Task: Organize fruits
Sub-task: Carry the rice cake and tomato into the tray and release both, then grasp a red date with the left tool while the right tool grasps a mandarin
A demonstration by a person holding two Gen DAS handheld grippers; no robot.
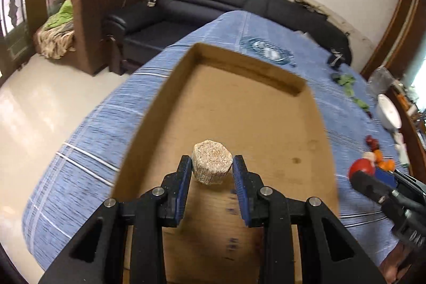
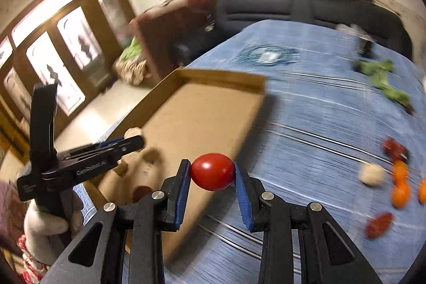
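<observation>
Left wrist view, blue striped cloth point(image 1: 87, 151), black sofa point(image 1: 202, 7) behind; left claw point(image 1: 212, 164) clamping beige fruit point(image 1: 212, 162), right claw point(image 2: 213, 172) clamping tomato point(image 2: 213, 171)

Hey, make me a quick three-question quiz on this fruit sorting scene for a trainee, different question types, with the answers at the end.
1. True or false: the left hand-held gripper is shut on a beige, speckled, rounded piece above the cardboard tray.
2. Multiple choice: what does the right hand-held gripper hold? A) an orange B) a red tomato C) a green leaf
3. Fill in: the loose oranges lie on the blue ____, outside the tray.

Key: 1 true; 2 B; 3 cloth
</observation>
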